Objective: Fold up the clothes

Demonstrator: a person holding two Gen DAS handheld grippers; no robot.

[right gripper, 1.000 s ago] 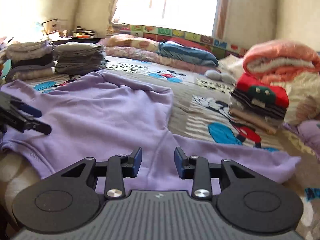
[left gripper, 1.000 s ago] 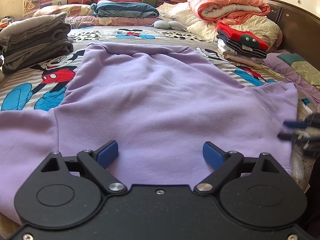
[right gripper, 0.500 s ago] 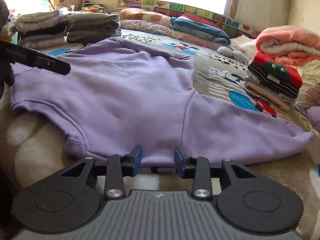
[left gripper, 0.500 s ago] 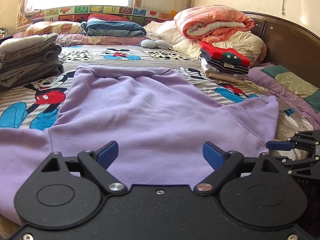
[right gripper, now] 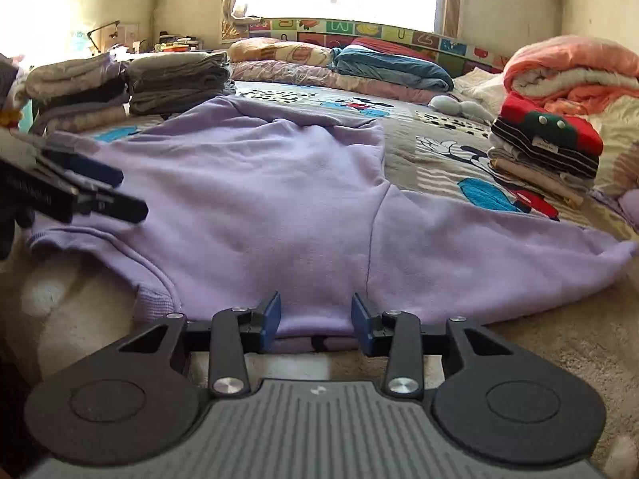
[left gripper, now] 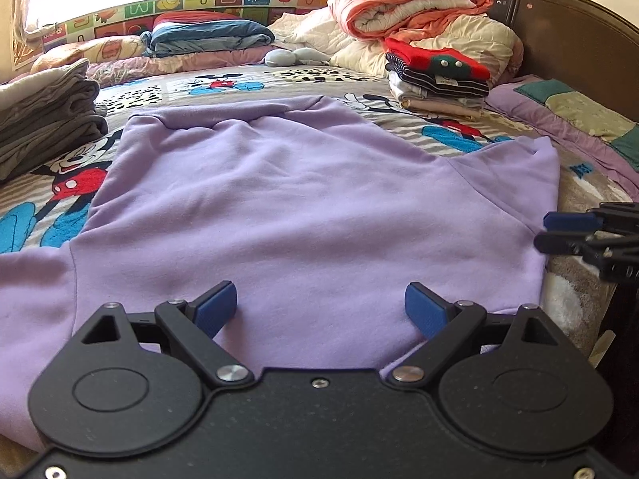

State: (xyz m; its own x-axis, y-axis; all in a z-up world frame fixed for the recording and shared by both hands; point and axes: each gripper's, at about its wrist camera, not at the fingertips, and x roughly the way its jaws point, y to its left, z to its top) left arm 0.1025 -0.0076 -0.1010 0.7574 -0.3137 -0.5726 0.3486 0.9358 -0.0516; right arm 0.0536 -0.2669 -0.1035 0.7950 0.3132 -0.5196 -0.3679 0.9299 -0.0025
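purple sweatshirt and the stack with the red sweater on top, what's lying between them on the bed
Only bare cartoon-print bedspread lies between the purple sweatshirt and the stack with the red sweater on top; no other item sits there. The right wrist view shows it best.

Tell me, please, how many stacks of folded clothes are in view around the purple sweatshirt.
3: a grey stack and a mixed stack side by side at far left, a red-topped stack at right. More may be hidden.

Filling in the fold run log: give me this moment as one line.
garment: lilac fleece sweatshirt spread flat on bed | left gripper: open above it | right gripper: open, just widening, near edge between jaws | fold: not started
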